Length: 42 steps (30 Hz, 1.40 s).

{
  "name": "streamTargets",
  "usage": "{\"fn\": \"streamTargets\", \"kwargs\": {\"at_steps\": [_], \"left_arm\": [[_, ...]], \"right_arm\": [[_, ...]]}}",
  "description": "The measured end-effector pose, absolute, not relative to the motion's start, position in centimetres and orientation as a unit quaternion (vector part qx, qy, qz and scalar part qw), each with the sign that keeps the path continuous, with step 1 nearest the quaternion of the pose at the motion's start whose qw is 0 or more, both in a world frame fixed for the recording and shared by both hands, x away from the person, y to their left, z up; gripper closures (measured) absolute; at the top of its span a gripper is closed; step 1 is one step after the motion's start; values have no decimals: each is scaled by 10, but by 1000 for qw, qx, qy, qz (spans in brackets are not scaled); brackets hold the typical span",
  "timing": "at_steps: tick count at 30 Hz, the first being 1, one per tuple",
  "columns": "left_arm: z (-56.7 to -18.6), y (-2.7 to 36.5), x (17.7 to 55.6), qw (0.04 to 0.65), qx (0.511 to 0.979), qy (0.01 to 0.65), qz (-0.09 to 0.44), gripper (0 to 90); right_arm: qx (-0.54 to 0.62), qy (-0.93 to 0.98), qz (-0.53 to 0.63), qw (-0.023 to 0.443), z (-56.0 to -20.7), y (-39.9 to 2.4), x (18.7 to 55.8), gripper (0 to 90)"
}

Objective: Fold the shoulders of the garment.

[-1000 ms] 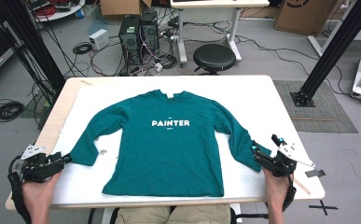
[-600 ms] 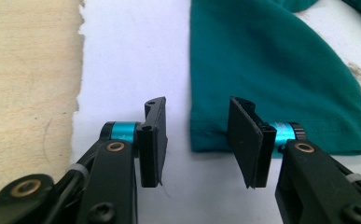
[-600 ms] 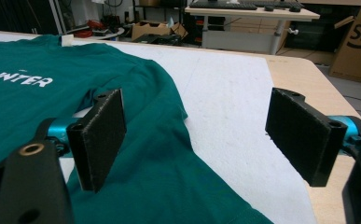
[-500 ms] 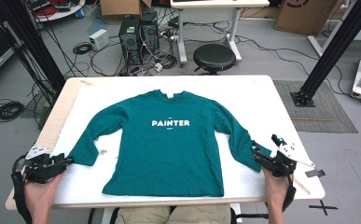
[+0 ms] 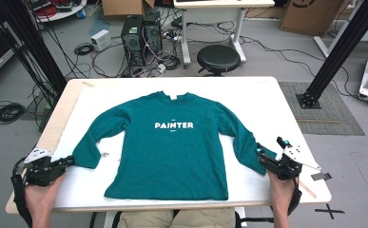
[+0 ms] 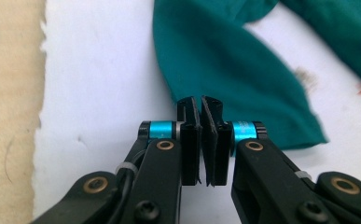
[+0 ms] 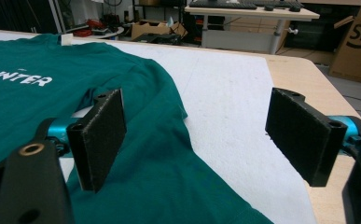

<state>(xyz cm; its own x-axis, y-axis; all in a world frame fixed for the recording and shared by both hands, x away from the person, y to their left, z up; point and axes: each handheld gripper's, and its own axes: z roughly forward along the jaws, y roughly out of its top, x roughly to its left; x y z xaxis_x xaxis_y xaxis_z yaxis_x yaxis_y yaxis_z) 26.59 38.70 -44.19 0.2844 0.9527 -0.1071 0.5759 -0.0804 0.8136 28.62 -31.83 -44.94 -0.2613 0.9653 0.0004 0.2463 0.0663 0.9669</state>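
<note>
A teal long-sleeved cotton shirt is lying flat on the white-covered table, unfolded (folding looks barely begun). The left gripper, having just been closing, is pinching together at the left cuff edge with no cloth visibly between its jaws; the right gripper is gaping over the other cuff.

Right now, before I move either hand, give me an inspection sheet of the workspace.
Surface: white sheet over a wooden table, with small specks near the left sleeve.
Job's things: green long-sleeve shirt printed PAINTER, lying flat, front up, both sleeves spread.
Clutter: nothing seen on the table.
Grippers: left gripper has just closed, jaws together at the left sleeve cuff; whether cloth is pinched cannot be told. Right gripper open, jaws wide over the right sleeve cuff.
Cables: tangled on the floor beyond the table.
Surroundings: computer towers, black stool, cardboard boxes.
</note>
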Motion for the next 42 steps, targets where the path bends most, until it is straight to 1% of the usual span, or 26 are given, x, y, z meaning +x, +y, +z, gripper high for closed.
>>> {"fn": "streamTargets", "kwargs": {"at_steps": [6, 9, 14, 18, 19, 20, 22, 23, 24, 32, 38, 42], "left_arm": [[-420, 375, 260, 420, 694, 523, 261, 858], [-406, 361, 260, 431, 701, 500, 269, 858], [-396, 343, 263, 443, 710, 475, 271, 858], [-389, 322, 268, 459, 720, 448, 266, 858], [-386, 310, 271, 462, 728, 435, 261, 858], [-386, 310, 271, 462, 728, 435, 261, 858], [-384, 297, 275, 463, 736, 423, 255, 858], [-385, 284, 280, 462, 745, 412, 248, 858], [-385, 284, 280, 462, 745, 412, 248, 858], [-384, 241, 290, 465, 772, 369, 226, 858], [-383, 219, 294, 465, 786, 348, 215, 858], [-379, 213, 296, 469, 786, 340, 216, 858]], "right_arm": [[481, 629, 485, 371, -449, -318, 286, 206], [480, 630, 484, 372, -449, -318, 286, 206], [479, 632, 484, 371, -449, -318, 287, 206], [479, 631, 484, 371, -449, -319, 287, 206], [478, 631, 485, 372, -449, -319, 287, 206], [478, 631, 485, 372, -449, -319, 287, 206], [478, 631, 485, 371, -449, -319, 287, 206], [477, 632, 484, 372, -449, -319, 287, 206], [477, 632, 484, 372, -449, -319, 287, 206], [477, 632, 484, 372, -449, -319, 287, 206], [480, 632, 484, 369, -449, -318, 287, 206], [478, 633, 484, 369, -449, -318, 287, 206]]}}
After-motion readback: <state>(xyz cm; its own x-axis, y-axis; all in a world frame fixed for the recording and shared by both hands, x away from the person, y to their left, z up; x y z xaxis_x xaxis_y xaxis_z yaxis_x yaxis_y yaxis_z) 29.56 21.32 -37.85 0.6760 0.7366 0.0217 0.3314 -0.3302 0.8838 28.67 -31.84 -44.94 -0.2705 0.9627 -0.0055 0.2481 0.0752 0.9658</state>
